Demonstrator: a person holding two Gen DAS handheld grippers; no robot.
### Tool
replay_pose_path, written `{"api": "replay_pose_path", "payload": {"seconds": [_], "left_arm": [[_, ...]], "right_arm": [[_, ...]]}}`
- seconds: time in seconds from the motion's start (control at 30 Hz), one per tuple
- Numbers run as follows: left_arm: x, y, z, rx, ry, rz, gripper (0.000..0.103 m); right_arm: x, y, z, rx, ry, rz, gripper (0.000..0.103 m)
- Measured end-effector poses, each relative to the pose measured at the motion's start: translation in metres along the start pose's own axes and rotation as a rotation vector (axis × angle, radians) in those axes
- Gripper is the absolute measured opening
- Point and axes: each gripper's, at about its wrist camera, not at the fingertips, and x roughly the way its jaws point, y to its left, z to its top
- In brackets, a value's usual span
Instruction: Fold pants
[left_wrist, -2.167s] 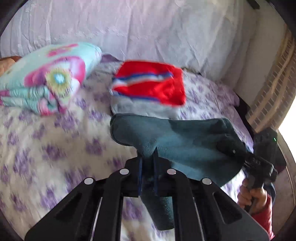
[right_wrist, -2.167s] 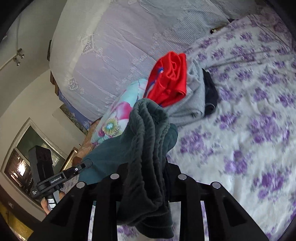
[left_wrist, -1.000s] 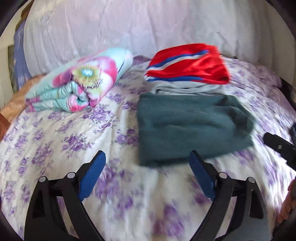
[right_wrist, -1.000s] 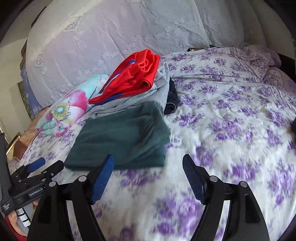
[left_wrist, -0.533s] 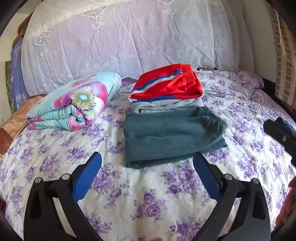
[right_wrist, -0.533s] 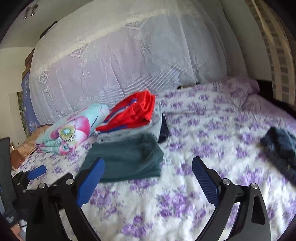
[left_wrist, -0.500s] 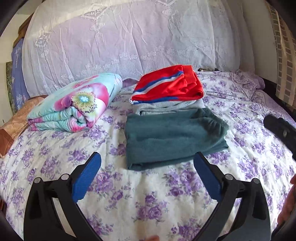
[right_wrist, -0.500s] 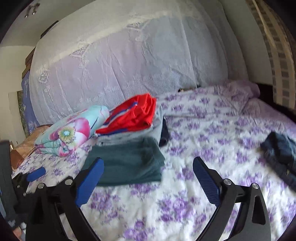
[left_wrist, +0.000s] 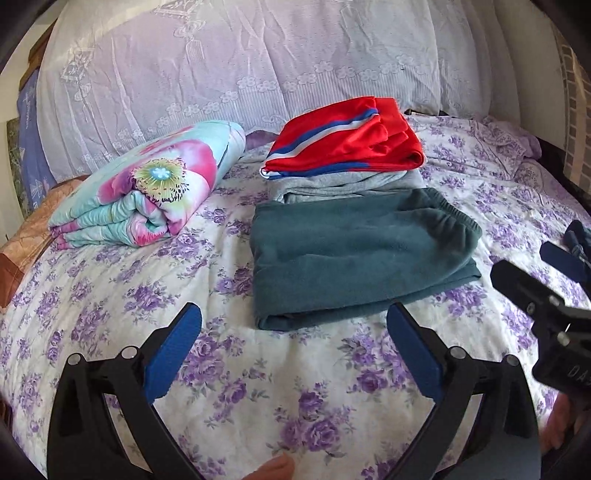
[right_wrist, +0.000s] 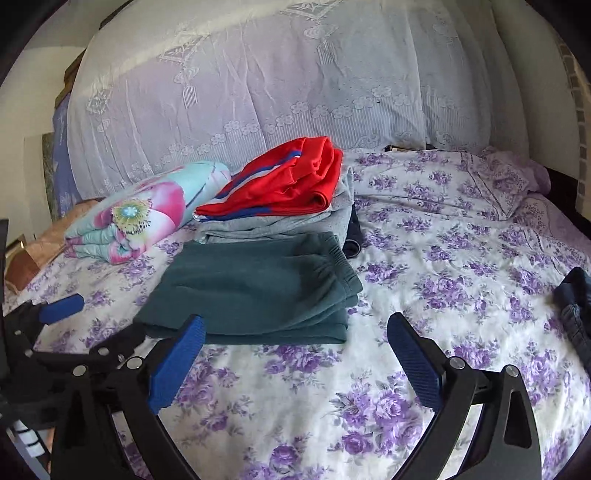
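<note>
My left gripper (left_wrist: 293, 350) and right gripper (right_wrist: 295, 354) gape empty; folded pants (left_wrist: 354, 254) lie against the pile (left_wrist: 343, 147), likely finished.

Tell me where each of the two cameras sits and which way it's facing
Left wrist: rides the left tongs, looking down the bed at the folded teal pants; its open blue fingers, the right tongs and a fingertip show.
Right wrist: rides the right tongs, looking from further right at the teal pants; its open fingers and the left tongs show.
Shared: pants, red garment, floral blanket, purple-flowered sheet.
</note>
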Motion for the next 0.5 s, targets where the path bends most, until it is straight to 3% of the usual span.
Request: {"api": "replay_pose_path", "payload": {"seconds": [0.23,0.33,0.5], "left_arm": [[-0.0053,-0.0074,-0.006,0.017,-0.005,-0.051,0.098],[-0.0084,-0.004,-0.0075,-0.006,-0.036,-0.033,0.098],[-0.0068,-0.0016,-0.0052,-0.017,-0.022,-0.031,0.098]], "right_arm": [[-0.0014,-0.0033,-0.0036,0.015,-0.006,-0.01,0.099],[-0.0016,-0.0062,-0.0038,0.027,-0.007,-0.009,0.099],[-0.0004,-0.0086,-0.0039,0.038,-0.001,-0.007,0.099]]}}
